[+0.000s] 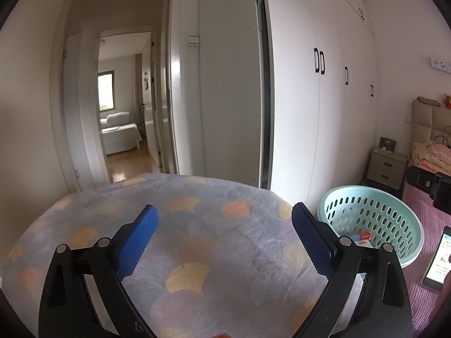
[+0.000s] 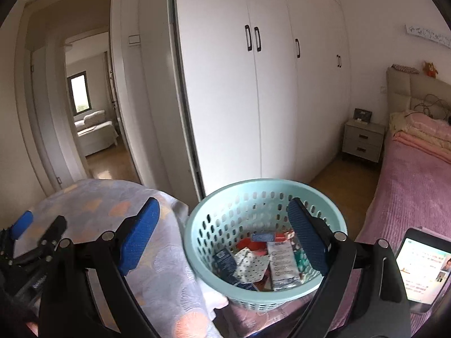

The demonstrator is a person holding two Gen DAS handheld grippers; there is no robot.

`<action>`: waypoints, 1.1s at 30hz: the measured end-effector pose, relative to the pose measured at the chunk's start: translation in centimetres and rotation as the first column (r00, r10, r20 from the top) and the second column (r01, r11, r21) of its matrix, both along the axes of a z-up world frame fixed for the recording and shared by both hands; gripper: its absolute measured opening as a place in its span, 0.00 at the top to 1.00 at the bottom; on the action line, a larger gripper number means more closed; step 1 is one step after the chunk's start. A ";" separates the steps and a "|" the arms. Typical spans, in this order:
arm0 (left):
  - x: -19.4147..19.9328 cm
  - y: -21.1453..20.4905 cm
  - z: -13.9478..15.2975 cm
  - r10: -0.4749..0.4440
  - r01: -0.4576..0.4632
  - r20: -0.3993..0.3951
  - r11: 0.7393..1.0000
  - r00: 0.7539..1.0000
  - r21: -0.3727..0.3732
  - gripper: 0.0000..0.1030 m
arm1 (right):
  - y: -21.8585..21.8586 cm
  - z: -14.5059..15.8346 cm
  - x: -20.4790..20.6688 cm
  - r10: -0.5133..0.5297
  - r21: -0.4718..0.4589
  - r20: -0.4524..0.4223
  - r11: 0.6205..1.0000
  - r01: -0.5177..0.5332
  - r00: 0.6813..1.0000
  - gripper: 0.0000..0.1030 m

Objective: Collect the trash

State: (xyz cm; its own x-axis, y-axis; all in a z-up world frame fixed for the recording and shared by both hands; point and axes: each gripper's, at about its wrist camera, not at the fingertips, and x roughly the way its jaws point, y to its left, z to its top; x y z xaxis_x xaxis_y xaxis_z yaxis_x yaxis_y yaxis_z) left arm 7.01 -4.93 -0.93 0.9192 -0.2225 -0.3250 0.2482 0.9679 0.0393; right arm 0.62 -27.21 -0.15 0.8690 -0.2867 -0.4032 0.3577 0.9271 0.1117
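A light-teal perforated basket (image 2: 197, 242) sits on the pink bed and holds several pieces of trash (image 2: 265, 262): wrappers, small boxes and blister packs. My right gripper (image 2: 224, 242) is open and empty, held just above and in front of the basket. The basket also shows in the left wrist view (image 1: 394, 211) at the right, with some trash (image 1: 362, 238) inside. My left gripper (image 1: 225, 242) is open and empty over a blue patterned blanket (image 1: 197, 225). The left gripper also shows at the far left of the right wrist view (image 2: 22, 225).
A smartphone (image 2: 422, 264) with a lit screen lies on the pink bedspread (image 2: 408, 183) right of the basket. White wardrobes (image 2: 253, 84) stand behind. A grey nightstand (image 2: 363, 140) stands by the headboard. An open doorway (image 1: 121, 112) is at the left.
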 end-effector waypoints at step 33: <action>0.3 -0.1 -0.1 -0.044 0.044 -0.043 0.999 0.998 -0.009 0.07 | 0.1 -0.9 0.4 -0.030 -0.035 -0.027 0.999 0.029 0.999 0.15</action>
State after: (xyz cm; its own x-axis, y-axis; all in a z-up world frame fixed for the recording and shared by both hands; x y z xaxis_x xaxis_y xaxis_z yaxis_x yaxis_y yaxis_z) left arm 7.28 -5.07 -1.07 0.8936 -0.2653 -0.3621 0.2918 0.9563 0.0197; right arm 1.02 -27.12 -1.03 0.8485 -0.3268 -0.4161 0.3879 0.9191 0.0690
